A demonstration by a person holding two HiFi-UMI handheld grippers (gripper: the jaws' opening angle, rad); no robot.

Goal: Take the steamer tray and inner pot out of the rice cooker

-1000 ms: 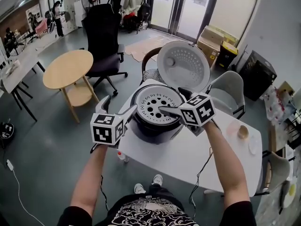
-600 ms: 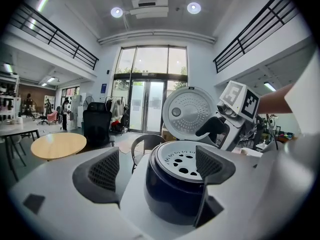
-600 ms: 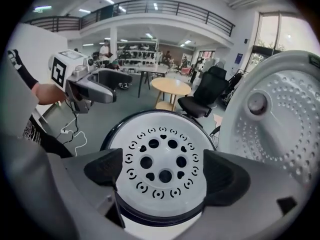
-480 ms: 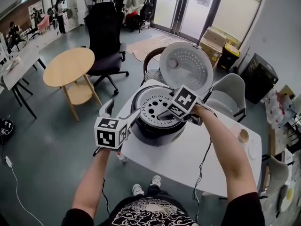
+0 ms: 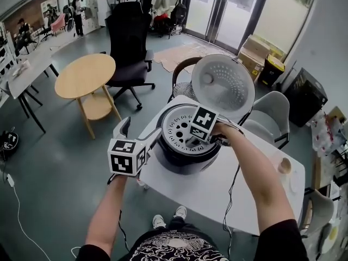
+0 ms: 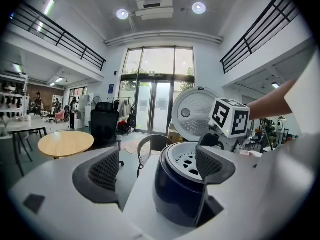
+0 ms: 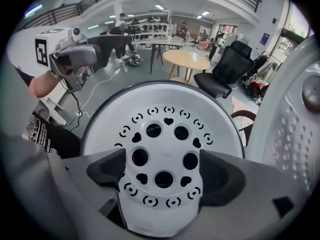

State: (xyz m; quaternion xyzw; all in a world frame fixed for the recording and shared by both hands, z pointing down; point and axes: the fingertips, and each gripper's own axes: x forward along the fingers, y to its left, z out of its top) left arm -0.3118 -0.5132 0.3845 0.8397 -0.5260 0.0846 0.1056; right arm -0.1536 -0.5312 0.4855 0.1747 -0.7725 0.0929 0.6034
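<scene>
The dark rice cooker [image 5: 185,157] stands on the white table with its lid [image 5: 223,86] raised behind it. The white perforated steamer tray [image 5: 175,125] sits in its mouth. My right gripper [image 5: 191,140] points steeply down over the tray [image 7: 160,129]. Its jaws are closing, and the holed middle of the tray lies between the pads [image 7: 107,168], which do not press on it. My left gripper [image 5: 140,129] is open beside the cooker's left flank [image 6: 182,194], which shows between its pads [image 6: 105,170]. The right gripper's marker cube [image 6: 229,118] hangs over the tray [image 6: 186,156].
The white table [image 5: 217,192] carries a small cup [image 5: 283,166] at its far right. A round wooden table [image 5: 84,75] and a black office chair [image 5: 128,37] stand on the floor to the left. A grey chair [image 5: 269,110] is behind the table.
My right gripper has tipped from nearly level to pointing down and has sunk onto the tray's middle. The left gripper has edged a little closer to the cooker.
</scene>
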